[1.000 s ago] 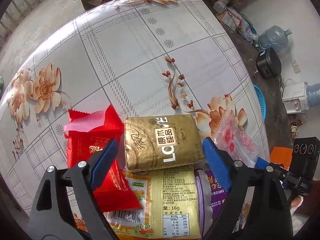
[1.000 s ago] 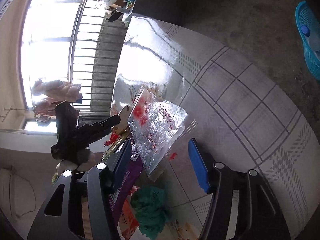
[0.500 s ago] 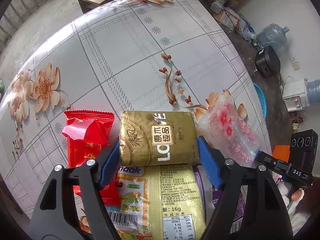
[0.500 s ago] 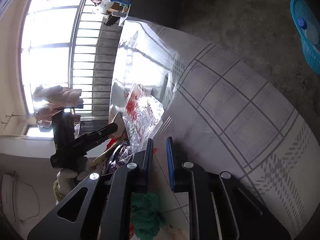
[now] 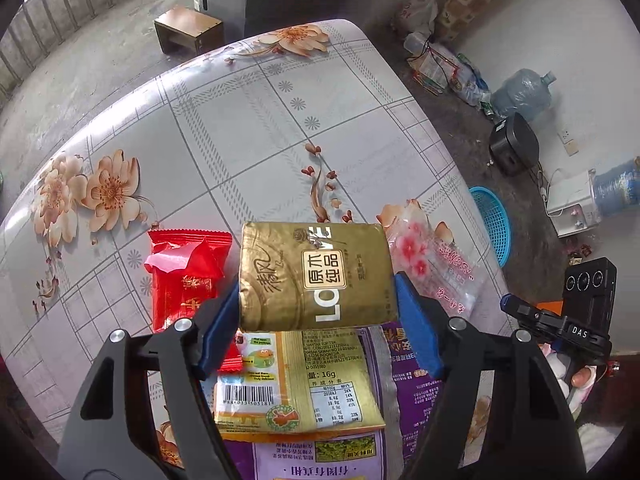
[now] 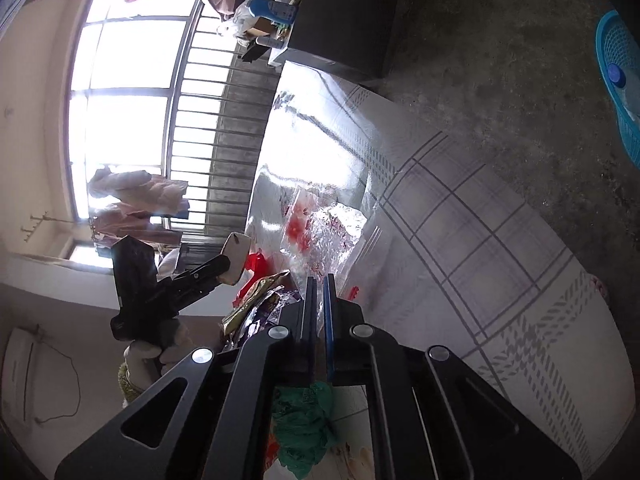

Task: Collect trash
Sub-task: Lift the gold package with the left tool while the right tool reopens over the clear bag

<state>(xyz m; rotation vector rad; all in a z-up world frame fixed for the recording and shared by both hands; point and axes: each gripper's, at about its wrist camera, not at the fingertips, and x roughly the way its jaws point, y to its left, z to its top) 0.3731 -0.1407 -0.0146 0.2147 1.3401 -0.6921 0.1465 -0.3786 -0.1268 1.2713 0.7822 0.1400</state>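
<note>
The left gripper (image 5: 318, 306) clamps a gold foil tissue pack (image 5: 314, 274) by its two short ends; its jaws have just been closing onto it. The pack is soft, rectangular and crinkled, printed "LO" and "VE" in white around a square label reading 原木纯品. Below it, at six o'clock, lies a glossy yellow sachet (image 5: 304, 394) with a barcode and "16g", over a purple printed bag (image 5: 320, 456). At nine o'clock a red foil wrapper (image 5: 186, 274) with zigzag-cut ends lies torn open.

The right gripper (image 6: 319, 286) has just been closing and is now pinched on the near edge of a clear plastic bag (image 6: 324, 232), crinkly and printed with red blossoms; the same bag sits at three o'clock of the gold pack. All rest on a glossy floral tablecloth (image 5: 224, 136) with grey grid lines.
</note>
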